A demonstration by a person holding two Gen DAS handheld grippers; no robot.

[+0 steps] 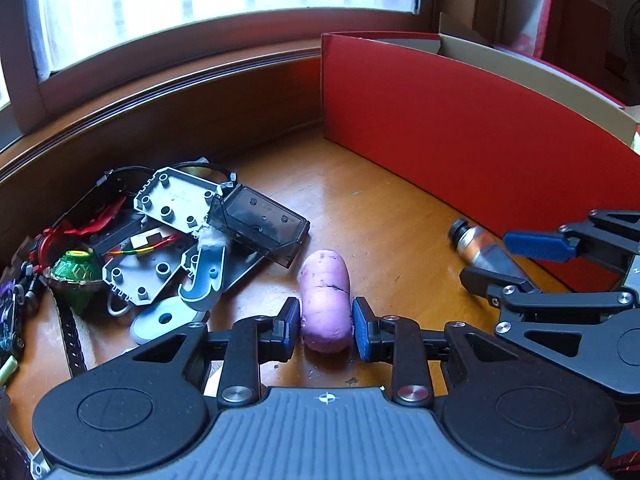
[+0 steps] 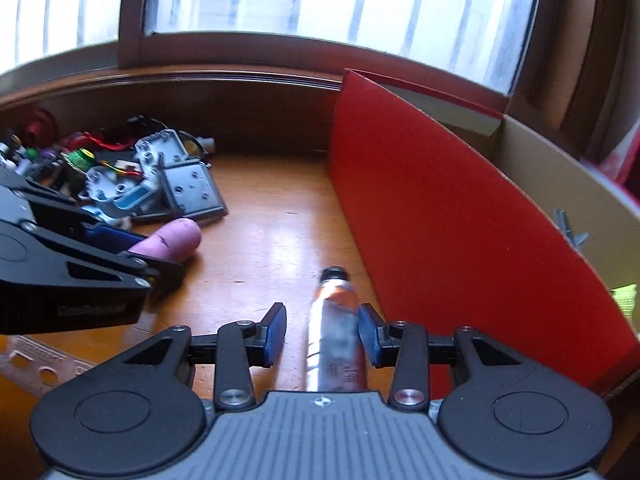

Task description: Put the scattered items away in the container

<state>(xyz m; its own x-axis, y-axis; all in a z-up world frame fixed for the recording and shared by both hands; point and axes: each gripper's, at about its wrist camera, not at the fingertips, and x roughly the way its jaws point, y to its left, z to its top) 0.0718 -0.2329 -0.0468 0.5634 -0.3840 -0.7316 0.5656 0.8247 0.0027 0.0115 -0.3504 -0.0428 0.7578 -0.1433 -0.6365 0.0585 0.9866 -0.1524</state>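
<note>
A pink-purple sweet potato (image 1: 325, 300) lies on the wooden table, and my left gripper (image 1: 326, 330) has its blue pads against both its sides. It also shows in the right wrist view (image 2: 168, 242). A silver and orange tube with a black cap (image 2: 335, 334) lies beside the red box (image 2: 440, 216). My right gripper (image 2: 323, 336) is open around the tube, pads apart from it. In the left wrist view the right gripper (image 1: 508, 258) straddles the tube (image 1: 482, 250) at the right.
A pile of scattered items sits at the left: grey plastic shells (image 1: 172, 200), a dark clear case (image 1: 264, 224), a green spinning top (image 1: 76, 276), wires and toys. The red box's (image 1: 460, 136) tall wall stands right. A wooden window ledge (image 1: 160, 92) runs behind.
</note>
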